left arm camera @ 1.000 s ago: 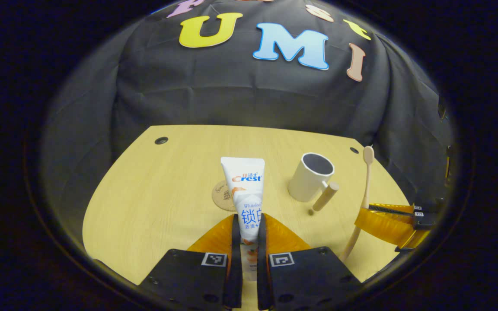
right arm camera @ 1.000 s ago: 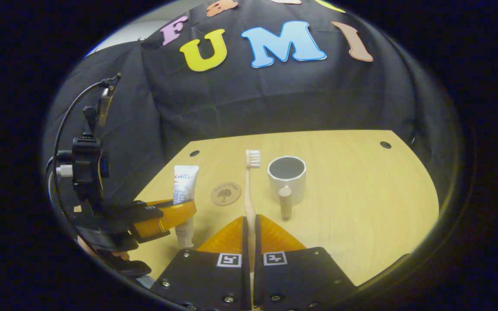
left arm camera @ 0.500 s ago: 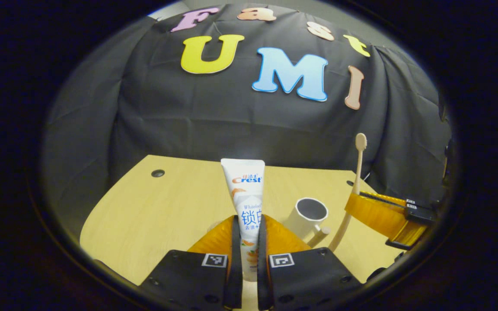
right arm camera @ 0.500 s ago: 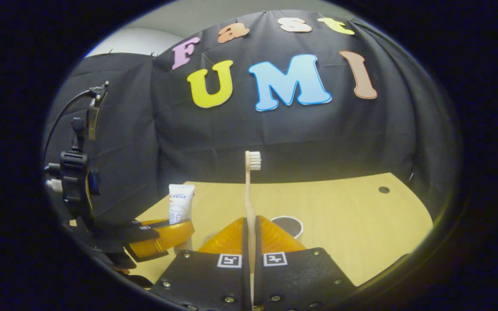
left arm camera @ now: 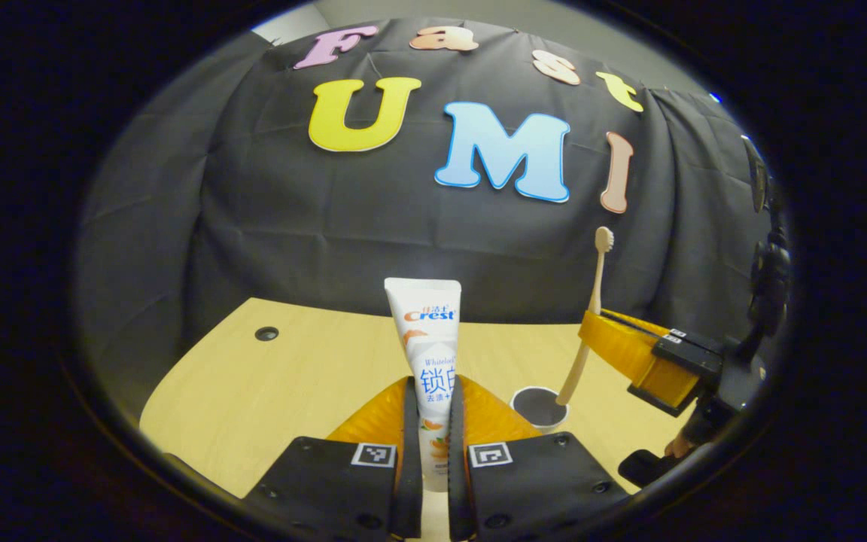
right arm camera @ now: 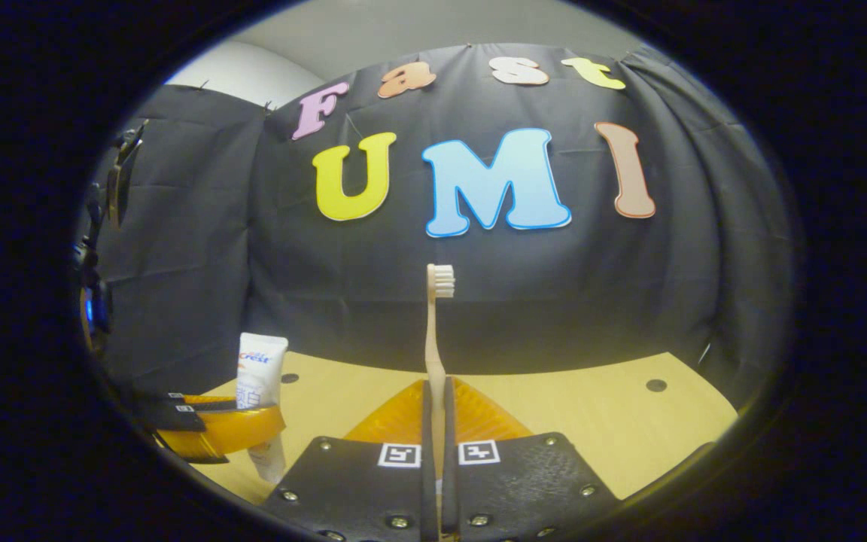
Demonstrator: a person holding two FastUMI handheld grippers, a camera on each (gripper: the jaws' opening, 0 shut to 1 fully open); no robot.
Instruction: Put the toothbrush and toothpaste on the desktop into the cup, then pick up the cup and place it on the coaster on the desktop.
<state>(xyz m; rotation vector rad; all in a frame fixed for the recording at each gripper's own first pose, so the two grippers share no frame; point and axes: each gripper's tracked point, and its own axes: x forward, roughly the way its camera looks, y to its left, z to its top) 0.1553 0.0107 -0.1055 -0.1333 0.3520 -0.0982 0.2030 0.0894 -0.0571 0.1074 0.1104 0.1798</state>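
Above the cup (left arm camera: pixel 539 407), a slim beige toothbrush (left arm camera: pixel 588 316) stands bristles-up.

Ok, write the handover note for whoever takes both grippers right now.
Left gripper: shut on the toothpaste, tube upright above the desktop.
Right gripper: shut on the toothbrush, bristles up; in the left gripper view its lower end sits at the cup mouth.
Done: both items lifted.
Left: release the toothbrush into the cup, add the toothpaste, then move the cup onto the coaster.
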